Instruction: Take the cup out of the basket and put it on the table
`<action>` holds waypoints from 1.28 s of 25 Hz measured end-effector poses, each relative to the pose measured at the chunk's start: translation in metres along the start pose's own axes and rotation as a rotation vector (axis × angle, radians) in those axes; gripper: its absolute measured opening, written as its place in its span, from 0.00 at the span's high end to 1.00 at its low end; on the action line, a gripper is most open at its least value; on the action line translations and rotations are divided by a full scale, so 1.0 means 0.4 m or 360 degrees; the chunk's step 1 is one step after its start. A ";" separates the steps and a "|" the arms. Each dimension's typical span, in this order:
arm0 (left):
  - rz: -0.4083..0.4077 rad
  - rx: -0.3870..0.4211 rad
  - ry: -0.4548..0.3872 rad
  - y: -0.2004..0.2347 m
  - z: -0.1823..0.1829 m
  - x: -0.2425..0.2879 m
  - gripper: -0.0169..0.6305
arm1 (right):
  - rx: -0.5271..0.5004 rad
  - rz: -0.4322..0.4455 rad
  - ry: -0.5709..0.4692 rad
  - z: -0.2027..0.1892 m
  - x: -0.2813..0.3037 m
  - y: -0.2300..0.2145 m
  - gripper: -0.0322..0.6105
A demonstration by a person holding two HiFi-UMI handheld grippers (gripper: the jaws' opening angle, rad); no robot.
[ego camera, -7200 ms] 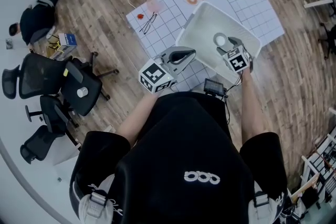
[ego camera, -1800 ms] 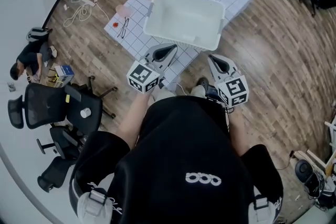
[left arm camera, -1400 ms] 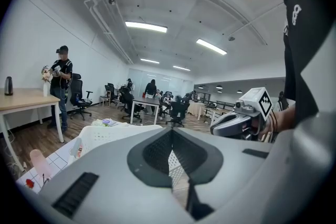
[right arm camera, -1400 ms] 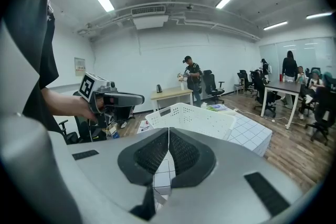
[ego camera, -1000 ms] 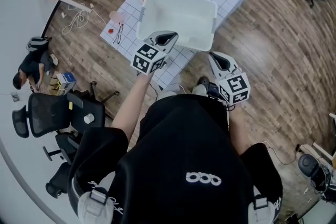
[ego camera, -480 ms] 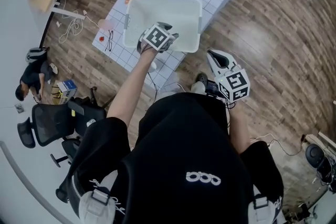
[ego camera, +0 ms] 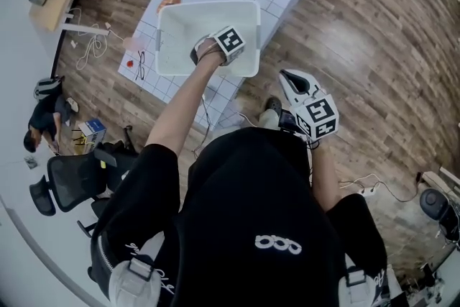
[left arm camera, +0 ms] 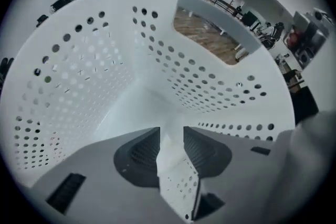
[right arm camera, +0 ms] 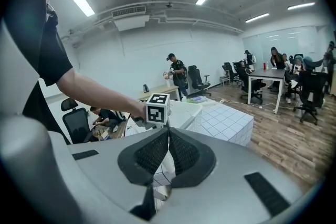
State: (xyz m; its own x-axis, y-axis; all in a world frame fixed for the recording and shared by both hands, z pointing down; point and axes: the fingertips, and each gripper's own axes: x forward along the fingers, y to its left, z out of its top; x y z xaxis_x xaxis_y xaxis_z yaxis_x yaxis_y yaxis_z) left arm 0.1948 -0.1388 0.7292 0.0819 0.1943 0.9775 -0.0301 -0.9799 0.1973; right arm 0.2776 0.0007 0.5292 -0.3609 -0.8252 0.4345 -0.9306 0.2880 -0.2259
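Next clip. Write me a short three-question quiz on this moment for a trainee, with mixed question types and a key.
1. True or false: the left gripper is down inside the white basket.
2. Multiple choice: the right gripper is A) open over the basket, B) shut and empty, held back from the basket, C) shut on a cup.
3. Short answer: what shows between the left gripper's jaws?

Key
1. True.
2. B.
3. Only the basket's perforated wall and floor. The jaws, which have just been opening, stand apart, and no cup is in view.
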 end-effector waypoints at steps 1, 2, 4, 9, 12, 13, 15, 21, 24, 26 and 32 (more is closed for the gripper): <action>-0.0012 0.0007 0.0054 0.000 -0.007 0.012 0.75 | 0.0005 -0.0003 0.0005 -0.003 -0.001 -0.005 0.91; -0.0031 0.0009 0.0109 -0.004 -0.015 0.022 0.75 | 0.0009 -0.0008 0.0010 -0.005 -0.003 -0.009 0.91; -0.0067 0.0007 0.0195 -0.011 -0.031 0.042 0.75 | 0.0011 -0.0019 0.0021 -0.007 -0.005 -0.016 0.91; -0.0092 0.0063 0.0321 0.000 -0.056 0.113 0.77 | 0.0027 -0.0051 0.0037 -0.010 -0.011 -0.032 0.91; -0.0096 0.0083 0.0384 0.008 -0.071 0.144 0.78 | 0.0035 -0.0064 0.0050 -0.013 -0.012 -0.038 0.91; -0.0091 0.0090 0.0397 0.012 -0.075 0.152 0.79 | 0.0036 -0.0068 0.0054 -0.013 -0.011 -0.040 0.91; -0.0077 0.0098 0.0432 0.017 -0.083 0.158 0.81 | 0.0035 -0.0075 0.0060 -0.011 -0.010 -0.045 0.91; -0.0023 0.0160 0.0469 0.030 -0.095 0.158 0.90 | 0.0024 -0.0085 0.0060 -0.005 -0.004 -0.047 0.91; 0.0001 0.0159 0.0462 0.043 -0.100 0.154 0.94 | 0.0017 -0.0083 0.0057 0.000 -0.001 -0.046 0.91; -0.0006 0.0144 0.0441 0.042 -0.104 0.145 0.94 | 0.0012 -0.0080 0.0055 0.004 -0.001 -0.043 0.91; 0.0008 0.0109 0.0265 0.048 -0.078 0.096 0.94 | -0.0015 -0.0050 0.0052 0.013 0.011 -0.023 0.91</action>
State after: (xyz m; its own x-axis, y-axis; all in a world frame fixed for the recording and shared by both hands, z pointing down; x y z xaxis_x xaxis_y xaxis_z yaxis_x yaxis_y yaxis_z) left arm 0.1663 -0.1489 0.7730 -0.0847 0.1887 0.9784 0.0382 -0.9806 0.1924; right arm 0.2851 -0.0081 0.5287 -0.3329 -0.8178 0.4695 -0.9421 0.2666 -0.2035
